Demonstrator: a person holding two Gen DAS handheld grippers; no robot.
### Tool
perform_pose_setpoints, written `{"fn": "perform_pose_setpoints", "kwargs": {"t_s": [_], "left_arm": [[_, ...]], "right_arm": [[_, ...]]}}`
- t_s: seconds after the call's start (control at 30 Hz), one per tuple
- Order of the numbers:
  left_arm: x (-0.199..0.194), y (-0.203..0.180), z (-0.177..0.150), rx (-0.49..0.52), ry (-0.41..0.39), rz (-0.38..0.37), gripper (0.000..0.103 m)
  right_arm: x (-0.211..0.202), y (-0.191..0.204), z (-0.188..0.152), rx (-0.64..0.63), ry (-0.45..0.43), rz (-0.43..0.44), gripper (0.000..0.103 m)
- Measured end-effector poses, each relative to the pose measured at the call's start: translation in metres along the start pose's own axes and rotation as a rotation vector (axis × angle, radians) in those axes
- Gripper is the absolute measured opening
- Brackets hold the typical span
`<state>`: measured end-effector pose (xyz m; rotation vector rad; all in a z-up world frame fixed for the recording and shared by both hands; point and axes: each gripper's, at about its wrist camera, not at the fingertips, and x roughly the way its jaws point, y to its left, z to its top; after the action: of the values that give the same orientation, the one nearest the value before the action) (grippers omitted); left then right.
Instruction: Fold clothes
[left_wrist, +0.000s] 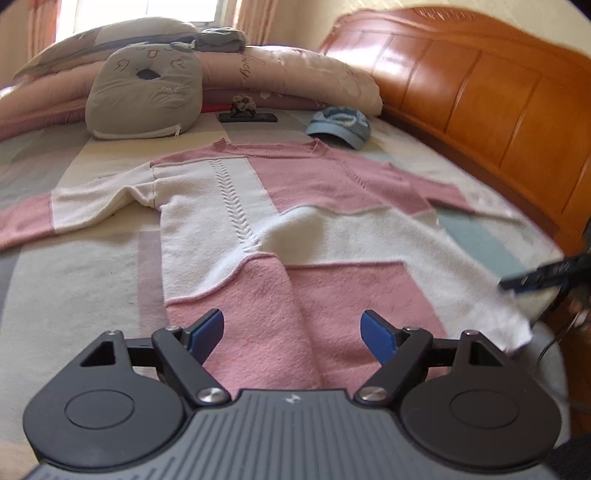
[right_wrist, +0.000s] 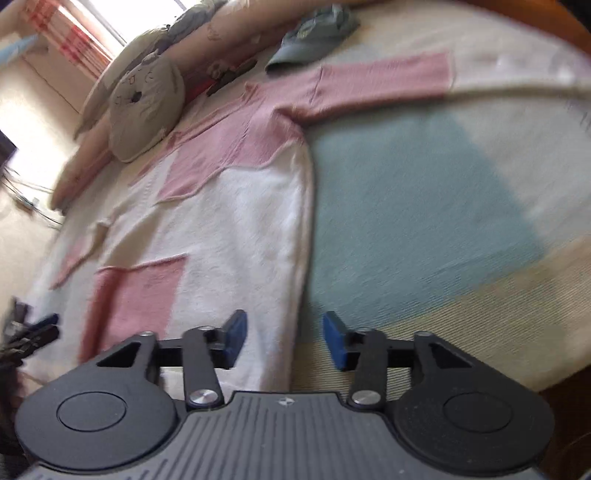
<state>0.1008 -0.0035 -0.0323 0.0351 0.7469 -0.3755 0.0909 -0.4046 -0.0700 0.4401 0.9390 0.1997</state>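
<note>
My left gripper (left_wrist: 293, 334) hangs over the sweater's (left_wrist: 258, 206) pink hem, jaws wide, nothing between them. A raised fold in the knit runs up from right between the jaws toward the white middle band.

Sweater lies spread flat on the bed (left_wrist: 74, 273), neckline far from me, sleeves out to both sides. Beyond the neckline: blue cap (left_wrist: 338, 125) ahead-right, grey cushion (left_wrist: 144, 99) ahead-left, a dark flat item (left_wrist: 247, 117) between them (can't tell what it is). Headboard (left_wrist: 480, 96) runs down the right.

My right gripper (right_wrist: 284, 341) sits at the sweater's right side edge, jaws about half apart and empty. The white edge (right_wrist: 295, 229) of the knit passes just under the left jaw; the right jaw is over bare bedspread, teal patch (right_wrist: 406, 206) ahead of it. Right view is motion-blurred. Pink sleeve (right_wrist: 384, 79) stretches ahead-right, cap past it.

Each gripper shows at the other's frame edge, blurred.
</note>
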Motion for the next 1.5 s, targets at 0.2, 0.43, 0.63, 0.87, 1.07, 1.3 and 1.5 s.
{"fn": "perform_pose_setpoints", "kwargs": {"t_s": [0.2,0.43,0.63,0.87,1.07,1.3,1.5], "left_arm": [[-0.004,-0.024,-0.008,0.22,0.045,0.046,0.081],[-0.004,-0.068,-0.023,0.558,0.048,0.069,0.082],[0.021,-0.11,-0.043,0.906,0.104,0.074,0.082],[0.046,-0.126,-0.048,1.037,0.093,0.087,0.084],[0.052,-0.124,-0.029,0.977,0.066,0.102,0.084],[0.046,-0.113,-0.008,0.858,0.053,0.087,0.084],[0.041,-0.103,-0.009,0.789,0.066,0.065,0.084]], "right_arm": [[-0.016,0.066,-0.008,-0.296,-0.086,-0.04,0.077],[0.026,0.15,-0.037,-0.657,-0.007,0.033,0.083],[0.028,0.151,-0.038,-0.626,0.0,0.06,0.083],[0.014,0.133,-0.044,-0.562,-0.021,0.029,0.084],[0.009,0.136,-0.047,-0.583,-0.062,0.036,0.084],[0.035,0.181,-0.073,-0.959,-0.106,-0.005,0.093],[0.083,0.214,-0.104,-1.266,-0.158,-0.173,0.072]]}}
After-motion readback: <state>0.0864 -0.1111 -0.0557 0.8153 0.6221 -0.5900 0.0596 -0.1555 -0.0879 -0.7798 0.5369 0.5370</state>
